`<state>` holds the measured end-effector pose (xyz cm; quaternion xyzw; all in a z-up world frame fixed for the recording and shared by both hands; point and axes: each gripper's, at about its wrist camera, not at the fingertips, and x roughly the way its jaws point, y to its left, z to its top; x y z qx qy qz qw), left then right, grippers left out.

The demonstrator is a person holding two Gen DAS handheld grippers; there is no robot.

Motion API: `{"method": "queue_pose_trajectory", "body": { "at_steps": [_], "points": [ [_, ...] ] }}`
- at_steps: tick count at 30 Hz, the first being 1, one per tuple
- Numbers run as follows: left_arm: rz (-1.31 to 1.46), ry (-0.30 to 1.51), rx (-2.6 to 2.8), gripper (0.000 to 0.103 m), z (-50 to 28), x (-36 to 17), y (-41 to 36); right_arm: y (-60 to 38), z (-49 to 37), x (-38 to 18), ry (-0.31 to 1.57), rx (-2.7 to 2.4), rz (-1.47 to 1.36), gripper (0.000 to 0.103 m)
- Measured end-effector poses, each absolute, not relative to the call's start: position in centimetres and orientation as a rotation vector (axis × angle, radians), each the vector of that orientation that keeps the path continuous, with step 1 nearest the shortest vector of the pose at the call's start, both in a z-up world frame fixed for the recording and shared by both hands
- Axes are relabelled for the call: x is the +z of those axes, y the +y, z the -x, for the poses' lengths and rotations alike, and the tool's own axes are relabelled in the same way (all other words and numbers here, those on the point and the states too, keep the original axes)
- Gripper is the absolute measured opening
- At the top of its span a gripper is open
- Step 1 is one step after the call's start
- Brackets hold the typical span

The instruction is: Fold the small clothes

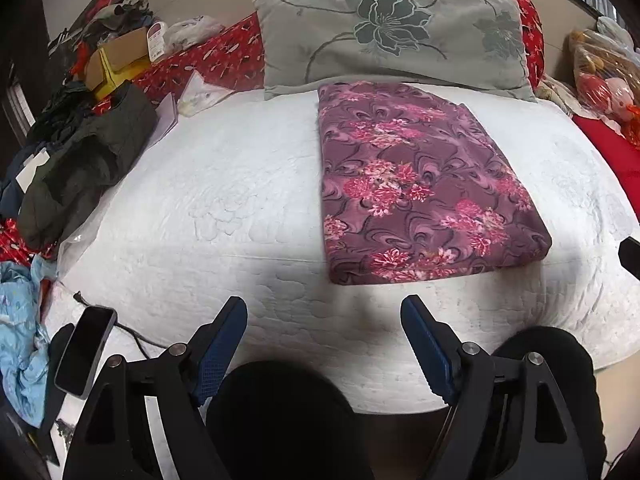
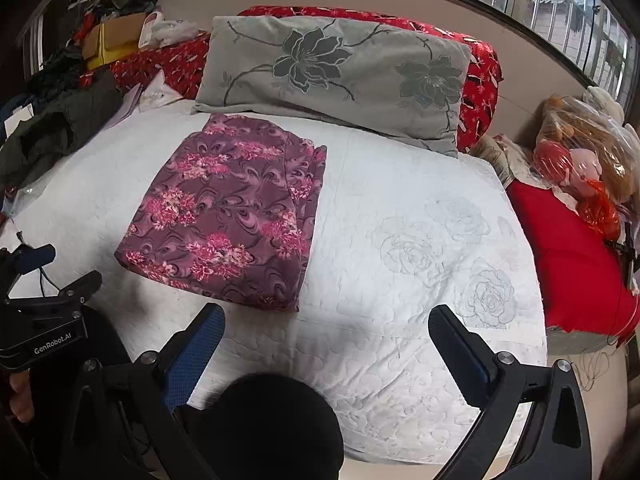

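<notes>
A purple garment with pink flowers lies folded into a flat rectangle on the white quilted bed; it also shows in the right wrist view. My left gripper is open and empty, held above the bed's near edge just short of the garment. My right gripper is open and empty, near the front of the bed to the right of the garment. The left gripper's body shows at the left edge of the right wrist view.
A grey flowered pillow lies behind the garment. A dark jacket, boxes and clutter line the left side. A light blue cloth and a phone lie at front left. A red cushion and bagged toys sit right.
</notes>
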<state>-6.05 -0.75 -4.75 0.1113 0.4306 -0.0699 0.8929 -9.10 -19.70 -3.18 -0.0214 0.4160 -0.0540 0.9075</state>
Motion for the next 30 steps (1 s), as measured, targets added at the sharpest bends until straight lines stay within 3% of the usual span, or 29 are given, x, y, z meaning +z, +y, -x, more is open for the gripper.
{"method": "queue_pose_trajectory", "body": {
  "at_steps": [30],
  "points": [
    [-0.176, 0.844, -0.209, 0.079, 10.0, -2.9, -2.4, -20.4, 10.1, -2.9, 0.846, -0.138, -0.001, 0.102]
  ]
}}
